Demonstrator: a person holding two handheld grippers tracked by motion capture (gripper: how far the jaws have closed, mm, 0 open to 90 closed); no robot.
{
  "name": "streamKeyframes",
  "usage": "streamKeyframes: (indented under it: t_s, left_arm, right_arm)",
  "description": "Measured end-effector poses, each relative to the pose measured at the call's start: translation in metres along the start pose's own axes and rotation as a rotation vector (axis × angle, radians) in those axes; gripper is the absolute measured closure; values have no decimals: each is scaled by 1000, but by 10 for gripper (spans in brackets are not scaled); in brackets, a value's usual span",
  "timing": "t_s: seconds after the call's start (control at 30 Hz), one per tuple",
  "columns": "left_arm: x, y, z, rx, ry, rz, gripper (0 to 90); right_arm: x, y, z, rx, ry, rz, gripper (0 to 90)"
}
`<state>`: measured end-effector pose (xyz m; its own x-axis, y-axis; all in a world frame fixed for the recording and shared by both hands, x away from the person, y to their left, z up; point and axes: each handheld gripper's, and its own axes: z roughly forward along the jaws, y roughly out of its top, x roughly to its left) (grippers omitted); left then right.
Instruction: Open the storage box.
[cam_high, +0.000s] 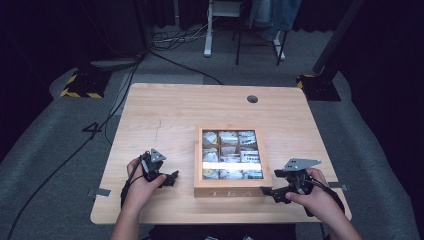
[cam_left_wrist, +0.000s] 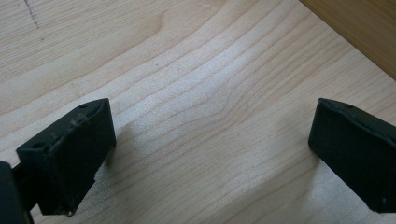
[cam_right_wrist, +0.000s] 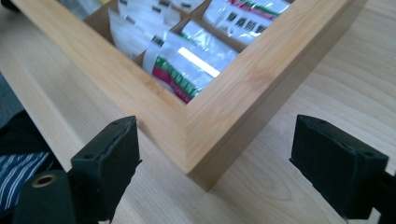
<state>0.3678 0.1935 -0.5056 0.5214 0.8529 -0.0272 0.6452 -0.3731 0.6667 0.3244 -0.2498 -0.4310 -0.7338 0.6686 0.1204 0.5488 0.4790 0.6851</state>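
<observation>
One wooden tea box (cam_high: 232, 189) stands on the table (cam_high: 165, 115), a little right of the centre of the frame in the high view. Its front wall carries the letters "TEA". Inside, thin wooden walls divide it into nine compartments, three rows of three, and each compartment that can be seen holds tea bag packets (cam_high: 229, 138) in light wrappers. How many packets there are in all cannot be counted.

There are two grippers, one in each hand of the person. The left gripper (cam_high: 172, 177) is in the lower left part of the high view, on the table, near the left wall of the tea box but apart from it. In the left gripper view its two black fingers (cam_left_wrist: 70, 154) stand wide apart, with only bare table wood between them; a piece of the box wall is in the upper right corner of that frame.

The right gripper (cam_high: 272, 192) is at the lower right of the high view, just beside the front right corner of the tea box. In the right gripper view its two fingers (cam_right_wrist: 109, 163) are open wide, and the corner of the box (cam_right_wrist: 196, 140) points between them without touching either one. Behind this corner, a packet with a green and red label (cam_right_wrist: 187, 65) leans in the nearest compartment.

One round hole (cam_high: 252, 99) is in the table near its far edge.
</observation>
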Motion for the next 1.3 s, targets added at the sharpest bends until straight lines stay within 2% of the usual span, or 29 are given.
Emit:
streamKeyframes:
  t_s: [0.27,0.4,0.7,1.0,1.17,1.3]
  left_arm:
    - [0,0,0,0,0,1,12]
    - [0,0,0,0,-1,-1,12]
    - [-1,2,2,5,-1,7,3]
    - [-1,2,2,5,-1,7,4]
    - [-1,2,2,5,-1,7,4]
    - [-1,2,2,5,0,7,3]
  right_arm:
    - [12,-1,9,4,-34,-78,228]
    - [12,-1,9,23,-45,-90,265]
    - [12,-2,6,23,-41,-69,305]
    - [11,2,0,73,-35,-74,410]
    - [13,4,-4,76,-36,-75,476]
    - [13,5,-5,76,-31,-52,483]
